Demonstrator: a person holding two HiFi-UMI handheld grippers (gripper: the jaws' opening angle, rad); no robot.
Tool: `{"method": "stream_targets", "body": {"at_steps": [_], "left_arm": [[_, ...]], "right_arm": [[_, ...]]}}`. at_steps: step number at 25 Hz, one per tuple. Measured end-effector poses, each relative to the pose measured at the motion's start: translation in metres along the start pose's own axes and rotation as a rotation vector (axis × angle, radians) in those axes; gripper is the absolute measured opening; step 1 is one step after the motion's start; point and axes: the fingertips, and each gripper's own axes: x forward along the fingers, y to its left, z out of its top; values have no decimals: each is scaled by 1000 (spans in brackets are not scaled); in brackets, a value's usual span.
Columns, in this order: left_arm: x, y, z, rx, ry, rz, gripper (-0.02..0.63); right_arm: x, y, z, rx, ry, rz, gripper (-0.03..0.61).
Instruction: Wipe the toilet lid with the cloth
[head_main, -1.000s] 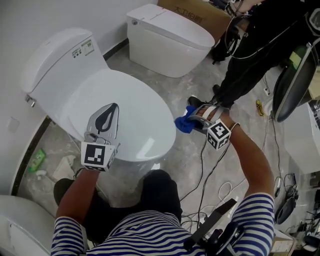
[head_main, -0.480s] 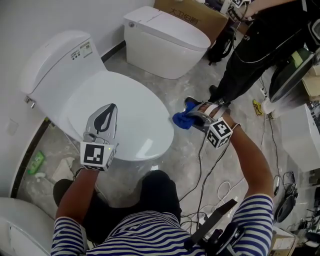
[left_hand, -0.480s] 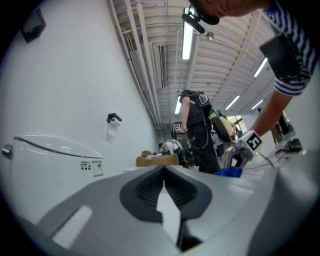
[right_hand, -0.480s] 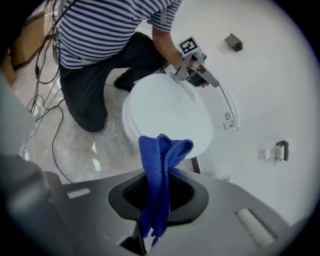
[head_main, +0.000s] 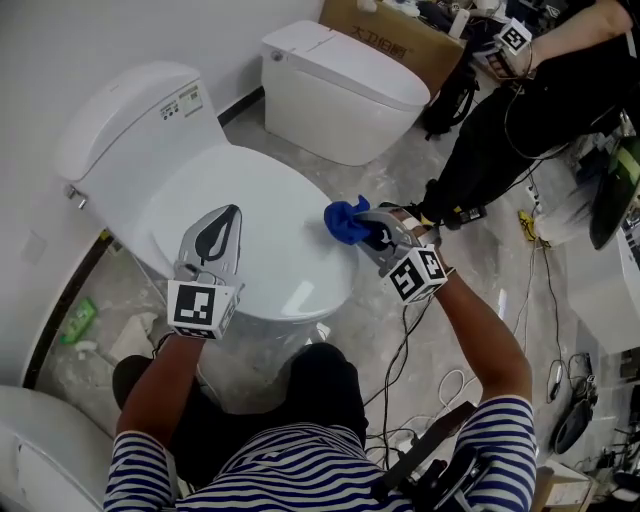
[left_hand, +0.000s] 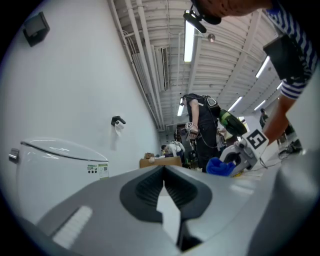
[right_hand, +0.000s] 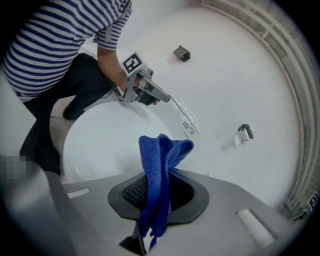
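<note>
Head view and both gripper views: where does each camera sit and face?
Head view: on the person's head, looking steeply down at the toilet lid; forearms, left gripper, right gripper show.
Left gripper view: rides that gripper, looking low across the lid; its shut jaws show.
Right gripper view: rides that gripper, facing the lid; its jaws clamp the blue cloth.
Shared: each gripper view shows the other gripper.

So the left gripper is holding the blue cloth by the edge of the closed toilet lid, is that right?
Not quite: the right gripper holds the blue cloth, its jaws shut on it, as the right gripper view shows. The left gripper has its jaws shut on nothing. The cloth is indeed by the edge of the closed toilet lid.
</note>
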Motion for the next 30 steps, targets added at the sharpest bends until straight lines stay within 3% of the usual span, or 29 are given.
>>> {"method": "stream_targets", "body": {"at_steps": [3, 11, 19, 24, 30], "left_arm": [[-4, 6, 3, -8, -6, 15, 4], [-14, 20, 11, -16, -14, 52, 5], [-31, 34, 16, -32, -17, 89, 4], [-38, 38, 15, -38, -16, 93, 3], [-45, 42, 21, -30, -23, 96, 3]], "right_arm": [[7, -7, 29, 131, -34, -70, 66], [17, -38, 107, 612, -218, -291, 66], [25, -39, 144, 941, -331, -444, 67], [30, -37, 155, 1037, -357, -552, 66], [44, -24, 151, 1082, -337, -579, 64]]}}
